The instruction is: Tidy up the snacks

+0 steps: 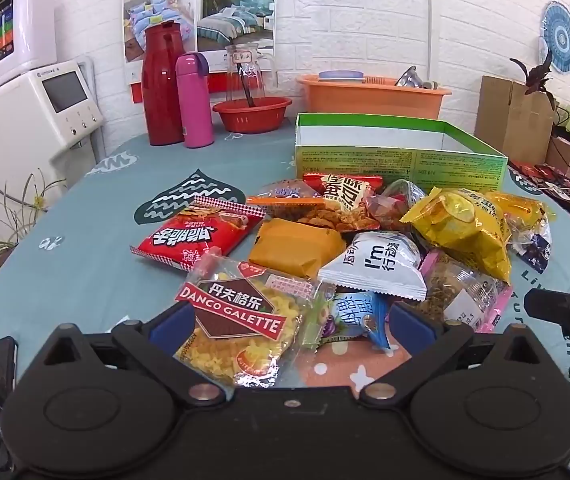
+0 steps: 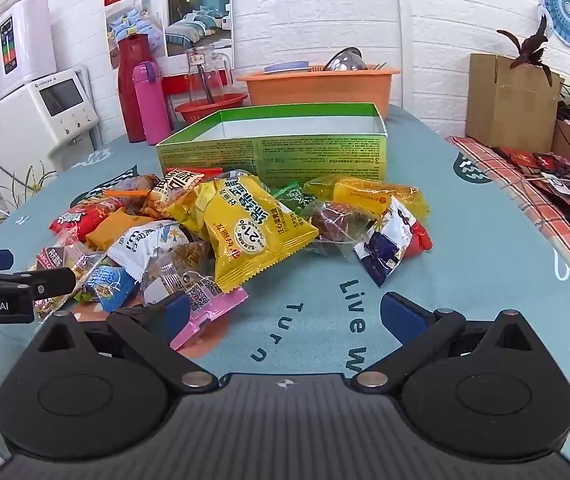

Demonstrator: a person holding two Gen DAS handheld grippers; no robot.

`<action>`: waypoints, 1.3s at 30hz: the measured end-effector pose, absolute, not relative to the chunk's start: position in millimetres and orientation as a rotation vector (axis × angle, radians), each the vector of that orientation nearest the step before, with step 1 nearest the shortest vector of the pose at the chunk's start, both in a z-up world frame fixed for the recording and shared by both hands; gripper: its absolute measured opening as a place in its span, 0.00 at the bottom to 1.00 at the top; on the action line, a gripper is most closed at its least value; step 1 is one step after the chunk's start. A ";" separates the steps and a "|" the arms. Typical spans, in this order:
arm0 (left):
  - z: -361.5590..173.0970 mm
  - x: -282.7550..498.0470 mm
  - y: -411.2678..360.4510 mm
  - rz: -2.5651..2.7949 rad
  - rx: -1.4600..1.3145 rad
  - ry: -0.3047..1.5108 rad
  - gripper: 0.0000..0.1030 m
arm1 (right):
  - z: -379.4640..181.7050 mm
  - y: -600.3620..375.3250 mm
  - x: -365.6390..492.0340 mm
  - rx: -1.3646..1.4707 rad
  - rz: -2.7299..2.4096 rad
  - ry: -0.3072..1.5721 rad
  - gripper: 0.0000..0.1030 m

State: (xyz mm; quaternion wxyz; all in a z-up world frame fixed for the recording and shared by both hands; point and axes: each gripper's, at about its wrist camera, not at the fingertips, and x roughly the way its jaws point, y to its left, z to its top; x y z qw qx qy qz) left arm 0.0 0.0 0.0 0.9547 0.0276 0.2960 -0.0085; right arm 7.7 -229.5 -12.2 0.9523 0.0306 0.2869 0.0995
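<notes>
Crinkled foil and clear plastic packets make up the snack pile (image 2: 221,224), heaped across the middle of both frames on the teal tablecloth (image 2: 485,248), just in front of the green cardboard box (image 2: 277,152), which stands open-topped behind it and looks empty, probably the place the snacks are meant to go. In the left wrist view the left gripper (image 1: 289,324) sits at the bottom centre, spread wide and holding nothing, its blue pads either side of the Danco Galette packet (image 1: 237,320) and a small blue packet (image 1: 359,316), apparently lined up for a first pick from the near edge. In the right wrist view the right gripper (image 2: 285,312) is likewise released and empty; its left pad is at the pink-edged packet (image 2: 201,300), with bare cloth between the fingers. The big yellow packet (image 2: 249,232) lies on top, easy to lift. Open cloth lies right of the pile; the table rim curves off at lower left, and a red thermos (image 1: 163,84), pink flask (image 1: 193,100) and orange basin (image 1: 369,94) crowd the far edge behind the box.
</notes>
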 end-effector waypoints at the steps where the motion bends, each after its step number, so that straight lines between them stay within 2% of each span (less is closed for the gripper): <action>1: -0.4 0.7 0.3 -0.017 0.055 0.603 1.00 | -12.7 -229.1 8.4 0.062 0.203 0.585 1.00; 39: -8.5 15.0 -4.9 -0.022 0.063 0.635 1.00 | -19.7 -226.2 18.3 0.054 0.233 0.591 1.00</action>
